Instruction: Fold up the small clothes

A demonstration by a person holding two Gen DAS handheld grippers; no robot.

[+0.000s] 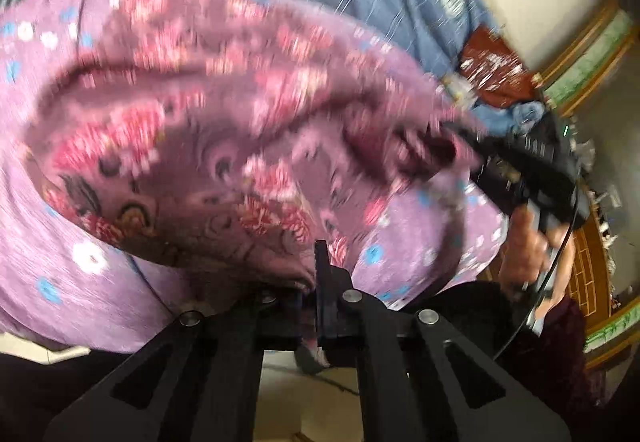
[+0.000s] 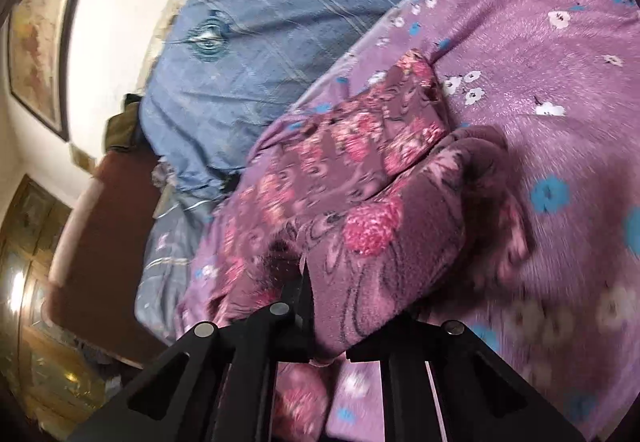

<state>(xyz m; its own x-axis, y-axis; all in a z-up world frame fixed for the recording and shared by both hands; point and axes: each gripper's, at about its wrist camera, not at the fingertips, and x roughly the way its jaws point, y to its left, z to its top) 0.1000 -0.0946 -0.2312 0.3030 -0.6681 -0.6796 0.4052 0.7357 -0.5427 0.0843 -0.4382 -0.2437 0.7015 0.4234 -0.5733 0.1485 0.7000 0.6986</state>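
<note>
left wrist view: my left gripper (image 1: 310, 282) has its fingers closed on an edge of the floral garment (image 1: 192, 130), which hangs bunched above the purple flowered bedsheet (image 1: 60, 282). my right gripper (image 1: 472, 146) pinches the other end, with the hand (image 1: 524, 254) behind it. in the right wrist view the right gripper (image 2: 316, 290) has its fingers narrow, clamped on that garment (image 2: 360, 202) over the bedsheet (image 2: 540, 42), beside the blue quilt (image 2: 260, 42).

Soft daylight, heavy motion blur, fisheye-warped edges.
</note>
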